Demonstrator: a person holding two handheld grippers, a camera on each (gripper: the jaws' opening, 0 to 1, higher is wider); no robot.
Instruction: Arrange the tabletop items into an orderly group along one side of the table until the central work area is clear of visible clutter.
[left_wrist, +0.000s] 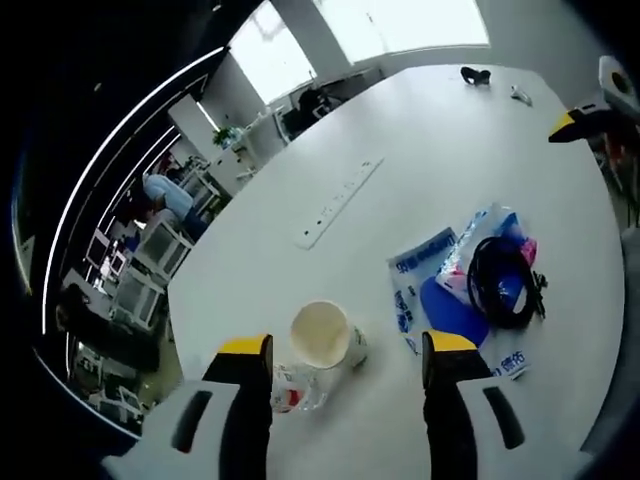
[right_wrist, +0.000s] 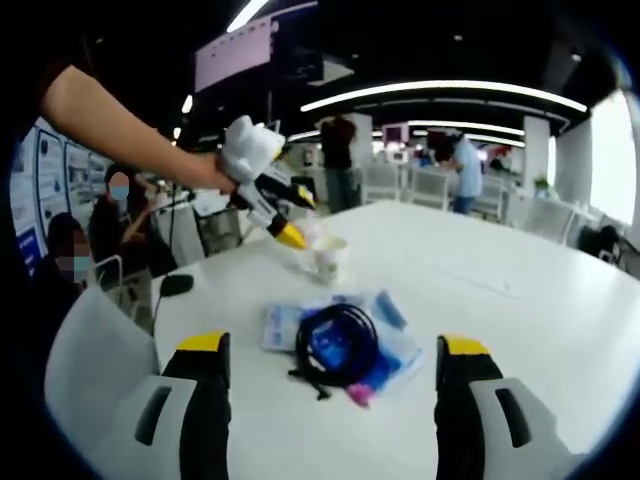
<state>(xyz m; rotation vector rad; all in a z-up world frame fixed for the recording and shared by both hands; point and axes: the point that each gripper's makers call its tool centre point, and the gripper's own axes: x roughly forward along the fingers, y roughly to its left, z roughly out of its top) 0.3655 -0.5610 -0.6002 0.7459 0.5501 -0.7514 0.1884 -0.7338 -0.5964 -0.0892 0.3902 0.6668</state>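
1. Big white table (left_wrist: 450, 130) first: most of it bare, the clutter bunched near one edge.
2. Next, the blue-and-white plastic packets (left_wrist: 425, 285), lying flat with a black coiled cable (left_wrist: 503, 283) on top. I'd call them soft, slick and light; better pinched at an edge. The cable looks floppy, so hook it through the loop.
3. Now the paper cup (left_wrist: 323, 334), upright just ahead of the left gripper (left_wrist: 347, 352), whose jaws stand wide apart with nothing between them. Light and crushable, I'd guess; take the wall gently.
4. A small clear bottle (left_wrist: 293, 388) lies by the left jaw, touching the cup or nearly.
5. The right gripper (right_wrist: 335, 352) hovers short of the cable, jaws spread, empty.
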